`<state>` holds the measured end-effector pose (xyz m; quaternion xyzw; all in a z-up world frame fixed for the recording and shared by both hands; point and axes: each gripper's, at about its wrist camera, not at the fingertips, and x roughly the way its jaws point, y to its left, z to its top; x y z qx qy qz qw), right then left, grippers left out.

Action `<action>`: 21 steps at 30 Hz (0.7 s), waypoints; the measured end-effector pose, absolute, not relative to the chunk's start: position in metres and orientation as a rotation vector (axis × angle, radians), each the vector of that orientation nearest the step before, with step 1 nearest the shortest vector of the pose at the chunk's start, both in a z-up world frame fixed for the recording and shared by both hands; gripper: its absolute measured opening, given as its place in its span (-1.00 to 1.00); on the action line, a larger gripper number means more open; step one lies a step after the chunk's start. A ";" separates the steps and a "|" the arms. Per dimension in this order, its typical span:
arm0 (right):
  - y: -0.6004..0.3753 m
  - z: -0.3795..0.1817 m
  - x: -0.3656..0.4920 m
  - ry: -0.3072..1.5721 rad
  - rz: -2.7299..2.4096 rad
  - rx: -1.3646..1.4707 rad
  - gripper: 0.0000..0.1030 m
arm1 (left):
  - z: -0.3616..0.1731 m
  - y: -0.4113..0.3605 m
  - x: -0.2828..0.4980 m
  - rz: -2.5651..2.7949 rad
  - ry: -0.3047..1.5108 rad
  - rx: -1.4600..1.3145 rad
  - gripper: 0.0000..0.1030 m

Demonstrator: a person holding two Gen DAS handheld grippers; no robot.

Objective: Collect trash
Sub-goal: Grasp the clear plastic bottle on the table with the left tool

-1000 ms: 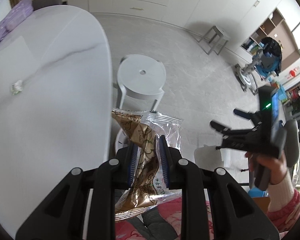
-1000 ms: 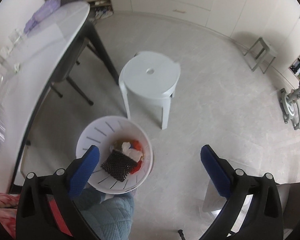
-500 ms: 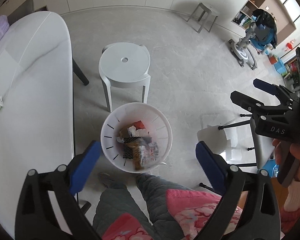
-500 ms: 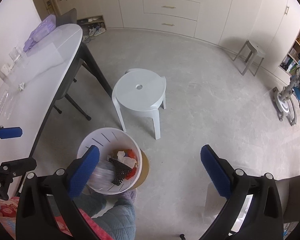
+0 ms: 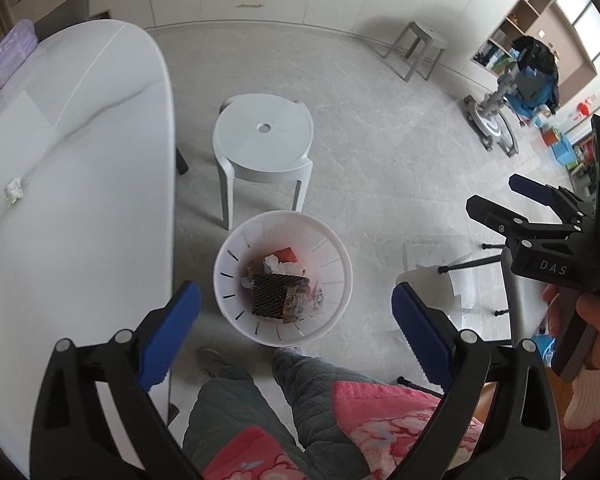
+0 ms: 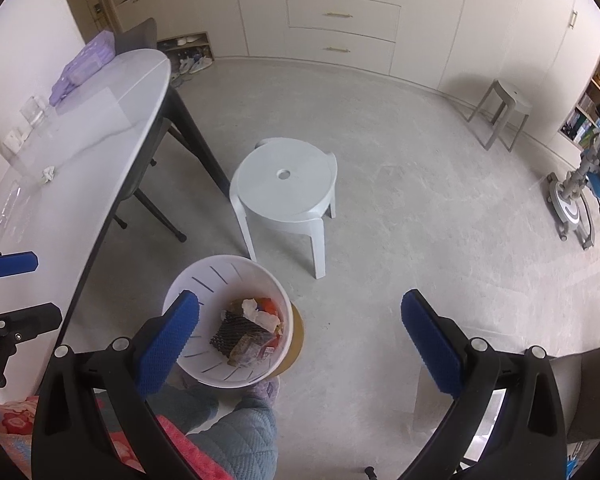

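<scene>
Above the bin (image 5: 283, 280), the left gripper (image 5: 296, 324) hangs with its fingers (image 5: 171, 332) wide apart and nothing between them; they have just been opening, and the brown wrapper (image 5: 296, 306) lies inside the bin on the other rubbish, beside a black mesh piece (image 5: 274, 294); the drop step appears complete. The right gripper (image 6: 300, 340) is likewise spread and empty, off to the bin's right over bare floor (image 6: 400, 216). One item remains: a crumpled scrap (image 5: 14, 190) on the counter (image 5: 80, 200), well apart from both sets of fingers, up and to the left of the bin. Judgement: the next move calls for a reach back over the counter, fingers lowered astride the scrap and closed on it; being small and light, it may slip or skid if pinched off-centre.
</scene>
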<state>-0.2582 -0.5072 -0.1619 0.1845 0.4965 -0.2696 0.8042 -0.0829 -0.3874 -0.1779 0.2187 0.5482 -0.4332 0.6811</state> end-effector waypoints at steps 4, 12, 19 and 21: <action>-0.494 -0.157 -0.237 1.069 -0.543 0.372 0.95 | -0.167 -0.368 -0.068 -0.913 1.213 0.446 0.79; -0.441 -0.149 -0.142 1.074 -0.338 0.271 0.95 | -0.135 -0.271 -0.002 -0.659 1.138 0.290 0.85; -0.373 -0.142 -0.046 1.067 -0.138 0.179 0.95 | -0.124 -0.153 0.054 -0.372 1.095 0.151 0.85; -0.353 -0.141 -0.021 1.068 -0.087 0.168 0.95 | -0.126 -0.129 0.066 -0.315 1.092 0.130 0.85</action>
